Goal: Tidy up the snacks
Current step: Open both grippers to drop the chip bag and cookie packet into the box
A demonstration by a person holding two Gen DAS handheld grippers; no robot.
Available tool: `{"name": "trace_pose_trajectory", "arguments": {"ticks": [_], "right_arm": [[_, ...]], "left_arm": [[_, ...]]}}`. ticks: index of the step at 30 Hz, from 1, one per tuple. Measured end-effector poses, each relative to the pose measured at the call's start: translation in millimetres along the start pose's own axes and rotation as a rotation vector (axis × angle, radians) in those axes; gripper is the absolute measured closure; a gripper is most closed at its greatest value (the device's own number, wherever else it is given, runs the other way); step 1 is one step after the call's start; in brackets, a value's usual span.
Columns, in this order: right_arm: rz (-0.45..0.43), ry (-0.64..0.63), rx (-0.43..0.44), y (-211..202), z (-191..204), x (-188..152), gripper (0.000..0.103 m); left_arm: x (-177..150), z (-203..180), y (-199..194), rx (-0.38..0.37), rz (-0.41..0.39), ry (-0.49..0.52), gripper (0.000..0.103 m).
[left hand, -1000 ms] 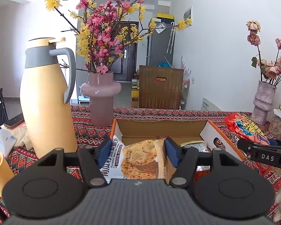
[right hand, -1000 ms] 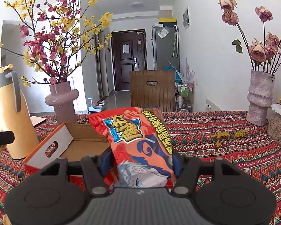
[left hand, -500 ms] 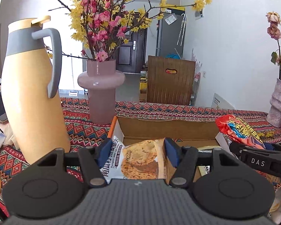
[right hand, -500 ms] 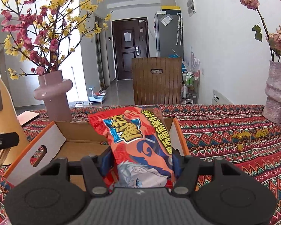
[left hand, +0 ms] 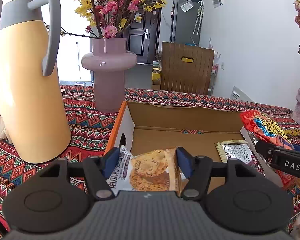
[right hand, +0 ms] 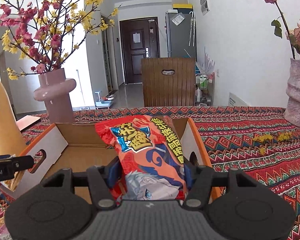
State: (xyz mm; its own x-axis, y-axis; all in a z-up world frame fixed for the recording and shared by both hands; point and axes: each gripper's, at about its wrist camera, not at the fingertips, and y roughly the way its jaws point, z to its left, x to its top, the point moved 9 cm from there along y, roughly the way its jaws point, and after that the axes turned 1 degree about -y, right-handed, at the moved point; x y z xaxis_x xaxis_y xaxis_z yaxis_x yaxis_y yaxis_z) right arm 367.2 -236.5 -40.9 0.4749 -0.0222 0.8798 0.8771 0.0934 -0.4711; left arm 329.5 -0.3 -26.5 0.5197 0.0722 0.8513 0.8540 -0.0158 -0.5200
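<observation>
Snack packets over the box (left hand: 160, 120): my left jaws are opening around the light, crinkly cookie packet (left hand: 150, 170); right jaws clamp the slippery red packet (right hand: 150, 156) mid-body.

Both wrist cams look fwd and slightly down, close over the open cardboard box (left hand: 182, 138); left view from its left side, right view from its right. Shared: box, pink vase (right hand: 56, 98), door.

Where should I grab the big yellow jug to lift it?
By its grey handle, coming from the side that faces the pink vase. The yellow jug stands upright, its body is wide and smooth, and the handle loops out on that side.
</observation>
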Motion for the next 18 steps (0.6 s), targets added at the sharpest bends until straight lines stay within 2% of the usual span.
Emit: {"name": "trace_pose_trajectory", "arguments": {"ticks": [2,3,4,5,6,9,10,18], "right_arm": [[0.0,0.01,0.002,-1,-1,0,0.039],[0.003,0.016,0.002,-1,-2,-1,0.034],[0.004,0.027,0.009,-2,-3,-1,0.031],[0.001,0.035,0.01,-3,-5,-1,0.023],[-0.007,0.042,0.009,-5,-6,0,0.014],[-0.03,0.069,0.023,-13,-11,3,0.003],[-0.036,0.075,0.027,-16,-12,4,0.001],[-0.072,0.087,0.038,-33,-14,10,0.0]], "left_arm": [[1,0,-2,-0.008,-0.01,-0.004,0.037],[2,1,-2,-0.01,-0.014,-0.007,0.035],[3,1,-4,-0.012,-0.019,-0.013,0.027],[4,2,-5,-0.012,-0.025,-0.019,0.02],[4,2,-6,-0.01,-0.031,-0.022,0.018],[6,3,-10,-0.011,-0.047,-0.033,0.003],[6,3,-12,-0.006,-0.057,-0.033,0.0],[8,3,-23,-0.017,-0.078,-0.047,0.0]]}}
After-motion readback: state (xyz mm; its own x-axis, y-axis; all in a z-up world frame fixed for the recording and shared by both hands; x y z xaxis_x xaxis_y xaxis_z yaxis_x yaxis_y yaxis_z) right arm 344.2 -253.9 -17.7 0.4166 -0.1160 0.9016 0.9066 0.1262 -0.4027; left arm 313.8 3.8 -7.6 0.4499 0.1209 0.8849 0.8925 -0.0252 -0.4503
